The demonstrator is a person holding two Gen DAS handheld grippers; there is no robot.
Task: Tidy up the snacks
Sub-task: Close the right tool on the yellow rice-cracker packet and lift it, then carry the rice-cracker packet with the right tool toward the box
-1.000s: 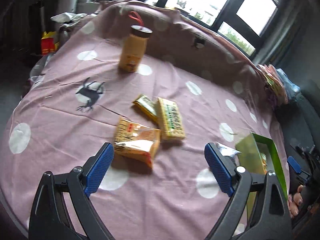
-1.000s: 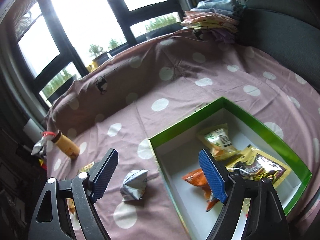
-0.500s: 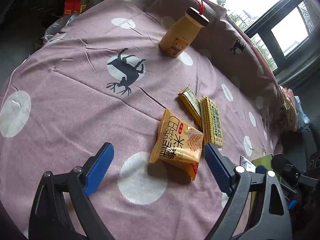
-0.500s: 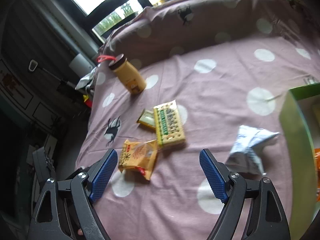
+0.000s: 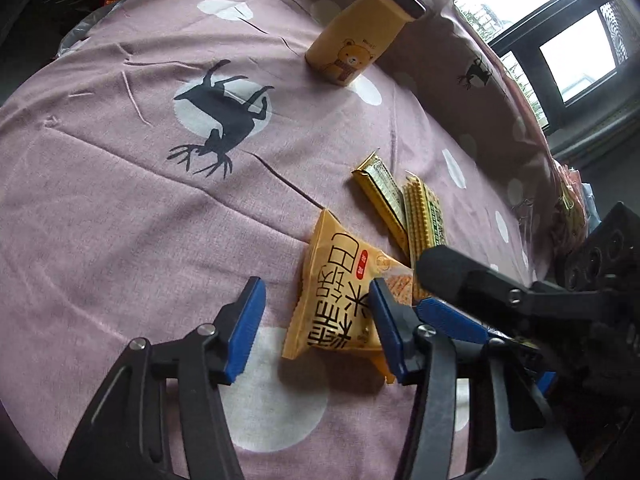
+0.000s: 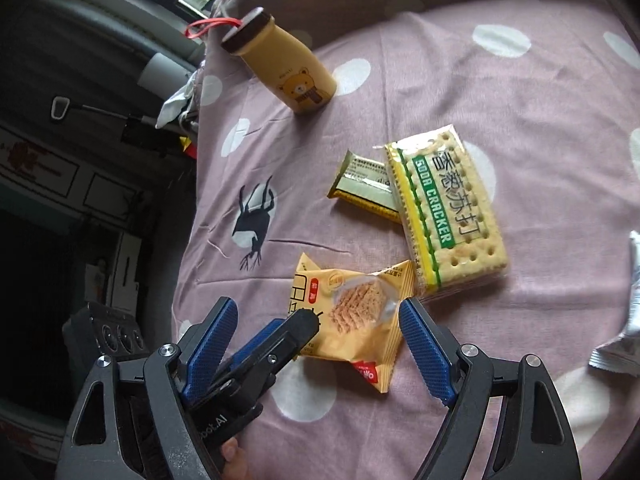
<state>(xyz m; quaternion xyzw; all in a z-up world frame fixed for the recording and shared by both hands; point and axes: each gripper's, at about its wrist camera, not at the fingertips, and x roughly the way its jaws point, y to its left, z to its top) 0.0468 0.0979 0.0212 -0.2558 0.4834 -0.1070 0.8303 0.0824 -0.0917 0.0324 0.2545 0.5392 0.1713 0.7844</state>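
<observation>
Nearest the cameras, both grippers converge on one orange snack packet (image 5: 340,300), which lies flat on the pink spotted cloth (image 5: 120,220) near its front edge. The left gripper (image 5: 312,320) has just been closing: its jaws, wide a second ago, now stand about a third open with the packet's near half between them, one pad at the packet's right side, the other clear of it on the cloth, so no grip is made yet. The right gripper (image 6: 320,344) has swung away from the green box it faced a second ago and now straddles the same packet, jaws wide and narrowing slightly, holding nothing; the left gripper's fingers cross between its pads. Judged from this, the pick of the orange packet is imminent, though two tools crowding one item risks a clash. Count on the cloth, outward: one orange packet; just beyond it one soda cracker pack (image 6: 444,216) and one gold-wrapped bar (image 6: 364,184), touching side by side; one white wrapper (image 6: 624,336) at the right edge; farthest, one yellow bear-print bottle (image 6: 288,68), upright. The box is not in view now.
</observation>
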